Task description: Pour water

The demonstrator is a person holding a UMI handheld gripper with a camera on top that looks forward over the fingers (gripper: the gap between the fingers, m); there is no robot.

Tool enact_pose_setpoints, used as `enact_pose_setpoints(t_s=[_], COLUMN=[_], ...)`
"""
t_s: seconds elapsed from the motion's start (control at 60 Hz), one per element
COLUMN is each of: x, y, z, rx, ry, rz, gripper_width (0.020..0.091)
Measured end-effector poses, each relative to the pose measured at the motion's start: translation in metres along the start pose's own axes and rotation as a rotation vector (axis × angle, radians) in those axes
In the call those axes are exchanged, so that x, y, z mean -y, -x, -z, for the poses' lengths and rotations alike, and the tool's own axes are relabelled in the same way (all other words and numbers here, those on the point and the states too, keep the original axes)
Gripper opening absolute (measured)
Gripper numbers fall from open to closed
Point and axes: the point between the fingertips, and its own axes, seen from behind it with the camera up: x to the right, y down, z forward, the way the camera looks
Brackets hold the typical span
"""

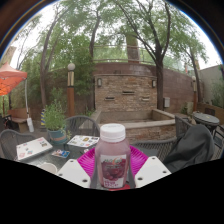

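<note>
I hold a small bottle [112, 158] upright between my 2 fingers, and the gripper [112, 172] is closed on it: the white finger tips [152, 170] sit tight against its left and right sides, with the magenta pads [87, 160] showing just behind it on both flanks. The bottle has a pale pinkish-white cap [112, 132] and a pink label [113, 170] with print too small for me to read. I cannot tell how much liquid is inside.

Beyond my fingers lies an outdoor patio. To the left of the bottle is a table [40, 152] with what look like white papers [33, 148] on it, and a dark metal chair [82, 124] stands near it. A potted green plant [53, 118] sits behind that table. Straight ahead, well apart from the bottle, rises a brick fireplace [127, 88] with a low stone ledge [150, 124] at its base. A wooden post [71, 76] with a lamp on top stands to its left. To the right is another table [206, 118], and a dark shape I cannot identify lies close to my right finger. Tall trees [150, 30] fill the sky above. A red-orange umbrella edge [10, 80] shows far left.
</note>
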Motion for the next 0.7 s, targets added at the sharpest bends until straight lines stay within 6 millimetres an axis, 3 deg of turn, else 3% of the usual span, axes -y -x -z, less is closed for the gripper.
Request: enact_pose_setpoints(t_s=[0.067,0.083,0.2,0.217,0.25,0.283,0.367,0.433,0.5,0.583,0.7], x=[-0.039,-0.034,-0.080,-0.082,-0.099,-0.092,-0.090,-0.089,-0.092,-0.125,-0.118], y=[-0.014,0.000,-0.014,-0.002,-0.008,-0.005,-0.010,-0.006,-0.004,-0.007,-0.010], z=[-0.011,-0.017,-0.030,-0.039,-0.040,-0.045,-0.036,-0.040,-0.038,-0.031,-0.005], rx=[0.041,0.047,0.084,0.081,0.084,0.094,0.106,0.107,0.107,0.091,0.073], ry=[0.025,0.023,0.048,0.059,0.084,0.011,-0.005,0.003,0.022,0.171,0.177], rz=[0.030,0.036,0.042,0.037,0.029,0.013,-0.006,0.004,0.025,0.045,0.074], gripper_width=[0.0447,0.0446,0.0447,0.0446,0.0452,0.0449,0.0449,0.0494,0.0591,0.0860,0.0823])
